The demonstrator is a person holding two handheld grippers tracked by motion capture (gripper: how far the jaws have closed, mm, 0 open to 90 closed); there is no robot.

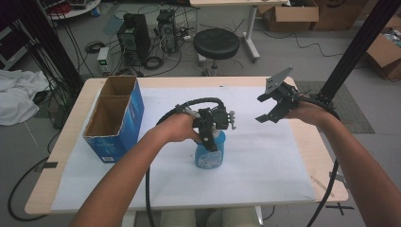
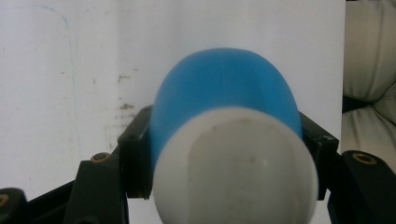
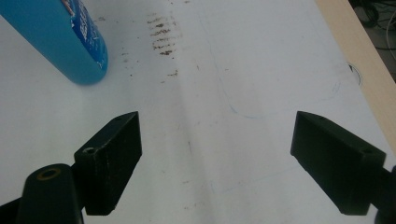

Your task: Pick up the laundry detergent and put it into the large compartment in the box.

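While the white-covered surface carries just two things, one open blue cardboard box stands at its left, well apart from the one blue bottle near the middle. The bottle stands upright, long axis vertical, directly under the left claw, which comes down from above and is clamped on its upper body just below the white cap. The right claw hovers to the bottle's right, jaws spread wide and holding nothing. The left hand is plainly the nearer; any lift likely goes straight up.
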